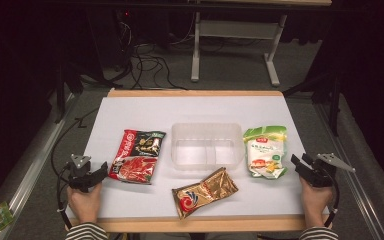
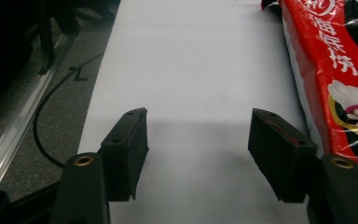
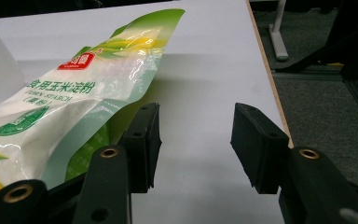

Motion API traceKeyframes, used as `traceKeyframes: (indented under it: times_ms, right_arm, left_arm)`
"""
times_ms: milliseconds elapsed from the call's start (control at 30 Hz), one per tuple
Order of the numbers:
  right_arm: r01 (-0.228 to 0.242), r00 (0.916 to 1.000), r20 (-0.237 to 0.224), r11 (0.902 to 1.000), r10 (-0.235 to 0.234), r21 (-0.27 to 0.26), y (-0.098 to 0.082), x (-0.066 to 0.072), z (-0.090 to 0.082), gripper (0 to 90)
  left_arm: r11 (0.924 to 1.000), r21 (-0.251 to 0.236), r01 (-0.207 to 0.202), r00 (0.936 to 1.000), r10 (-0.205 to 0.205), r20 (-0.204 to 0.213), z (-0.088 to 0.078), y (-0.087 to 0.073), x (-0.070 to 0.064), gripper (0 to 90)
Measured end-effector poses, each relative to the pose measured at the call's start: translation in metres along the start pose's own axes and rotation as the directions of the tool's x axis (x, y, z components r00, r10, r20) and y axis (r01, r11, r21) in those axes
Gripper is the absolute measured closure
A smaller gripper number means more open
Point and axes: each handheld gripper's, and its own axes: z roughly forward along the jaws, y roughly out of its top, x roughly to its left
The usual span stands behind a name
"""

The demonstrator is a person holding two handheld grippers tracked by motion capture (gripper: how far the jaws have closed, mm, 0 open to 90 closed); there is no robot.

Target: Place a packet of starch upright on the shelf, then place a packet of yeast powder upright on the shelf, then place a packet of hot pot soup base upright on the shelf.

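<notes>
Just beside the left gripper (image 1: 94, 176), a red and black packet (image 1: 137, 156) is seen lying flat on the white table (image 1: 130, 112), its red edge running along the outer side of one finger (image 2: 279, 156) in the left gripper view. Those fingers are held wide apart with only bare table between them. At the table's right edge, the right gripper (image 1: 300, 165) is held beside a green and white starch bag (image 1: 265, 150); its fingers (image 3: 142, 144) are parted too, nothing being gripped. Between the two packets a clear plastic container (image 1: 206, 145) is set, and a gold packet (image 1: 205, 192) lies in front of it.
</notes>
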Motion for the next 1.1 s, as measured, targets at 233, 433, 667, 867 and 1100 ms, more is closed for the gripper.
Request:
traceKeyframes:
  times_ms: [233, 433, 667, 867, 1100]
  right_arm:
    - [-0.001, 1.0000, 0.001, 1.0000, 0.001, -0.003, -0.0001, -0.0003, -0.0002, 47.5]
    - [-0.010, 0.9999, 0.008, 0.9999, 0.010, -0.005, -0.0001, -0.0011, -0.0001, 45.8]
    - [-0.007, 0.9998, 0.017, 1.0000, 0.006, 0.003, 0.0001, -0.0002, 0.0003, 43.8]
    - [0.001, 0.9999, 0.014, 1.0000, -0.001, 0.007, 0.0006, -0.0001, 0.0012, 43.4]
    - [-0.025, 0.9997, -0.003, 0.9997, 0.025, -0.001, 0.0015, -0.0029, -0.0005, 45.6]
  left_arm:
    - [1.0000, -0.008, 0.006, 1.0000, -0.006, -0.003, -0.0003, -0.0003, -0.0001, 37.3]
    - [0.9998, -0.014, 0.012, 0.9999, -0.013, -0.010, -0.0017, -0.0006, 0.0006, 37.7]
    - [0.9999, -0.013, 0.009, 0.9999, -0.009, -0.015, -0.0015, -0.0007, 0.0000, 37.7]
    - [0.9999, -0.011, 0.009, 0.9998, -0.009, -0.015, -0.0013, -0.0005, 0.0001, 37.7]
    - [0.9999, -0.008, 0.009, 0.9998, -0.009, -0.015, -0.0010, -0.0004, 0.0002, 37.8]
